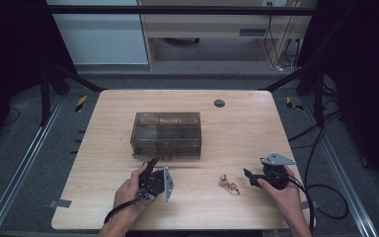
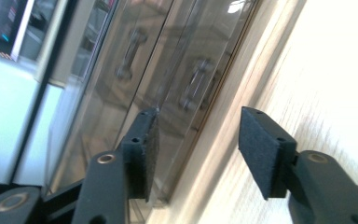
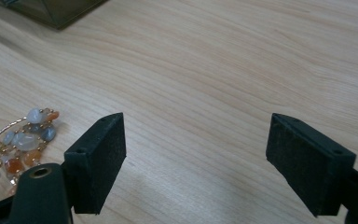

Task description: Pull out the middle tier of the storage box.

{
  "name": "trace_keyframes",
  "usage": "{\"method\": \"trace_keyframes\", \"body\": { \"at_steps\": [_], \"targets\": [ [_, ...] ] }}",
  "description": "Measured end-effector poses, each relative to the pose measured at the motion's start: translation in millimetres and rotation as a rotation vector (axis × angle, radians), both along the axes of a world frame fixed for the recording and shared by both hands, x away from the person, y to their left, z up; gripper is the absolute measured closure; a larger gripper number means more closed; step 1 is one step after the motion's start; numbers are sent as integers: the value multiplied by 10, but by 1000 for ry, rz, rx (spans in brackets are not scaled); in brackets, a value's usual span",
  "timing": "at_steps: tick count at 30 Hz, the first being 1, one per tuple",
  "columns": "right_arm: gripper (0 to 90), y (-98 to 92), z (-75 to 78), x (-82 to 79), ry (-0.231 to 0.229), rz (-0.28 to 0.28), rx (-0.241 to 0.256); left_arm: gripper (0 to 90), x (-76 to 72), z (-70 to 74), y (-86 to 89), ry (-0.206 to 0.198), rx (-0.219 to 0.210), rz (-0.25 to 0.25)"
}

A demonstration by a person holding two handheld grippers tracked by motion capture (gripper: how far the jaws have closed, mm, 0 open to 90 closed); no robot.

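Both hands come in over the near edge of the bench [image 1: 103,197]. Left gripper [image 1: 153,165], rolled on its side, points at the front wall of a smoky clear box [image 1: 166,133] mid-bench, its fingers [image 2: 142,149] spread wide, empty. Right gripper [image 1: 247,174] sits near the right edge, fingers [image 3: 100,158] wide apart, empty. A beaded bracelet [image 1: 228,184] lies between the grippers, just beside the right one.

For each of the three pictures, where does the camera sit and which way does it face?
High view: above the person's side, facing forward and down on the table; both hands, left gripper, right gripper.
Left gripper view: between its open jaws, facing the smoky box.
Right gripper view: between open jaws, facing the table, beads at left.
Shared: the box and beads also show from above.
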State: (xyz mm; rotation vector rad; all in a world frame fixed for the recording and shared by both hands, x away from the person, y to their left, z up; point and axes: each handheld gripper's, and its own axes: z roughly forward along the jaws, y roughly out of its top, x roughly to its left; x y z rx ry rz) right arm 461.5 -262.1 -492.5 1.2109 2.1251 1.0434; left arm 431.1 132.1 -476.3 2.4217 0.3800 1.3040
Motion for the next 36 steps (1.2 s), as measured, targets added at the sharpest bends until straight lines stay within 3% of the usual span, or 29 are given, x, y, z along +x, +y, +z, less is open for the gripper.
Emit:
{"method": "trace_keyframes", "body": {
  "at_steps": [4,7,10,17,23,28,36],
  "targets": [
    [214,94,29,9,12,25,-25,433,22,63,170,39,-81,27],
    [227,209,88,26,15,53,-76,410,32,103,279,73,-153,37],
    [238,319,121,54,40,90,-91,381,46,150,379,103,-194,37],
    [216,583,222,116,110,177,-153,322,101,232,608,152,-240,40],
    [197,762,325,211,158,225,-175,237,173,294,778,185,-282,44],
    [232,875,440,272,157,252,-201,216,228,349,871,209,-293,33],
    [357,1054,613,331,140,353,-255,216,325,440,1014,317,-305,2]
  ]
}}
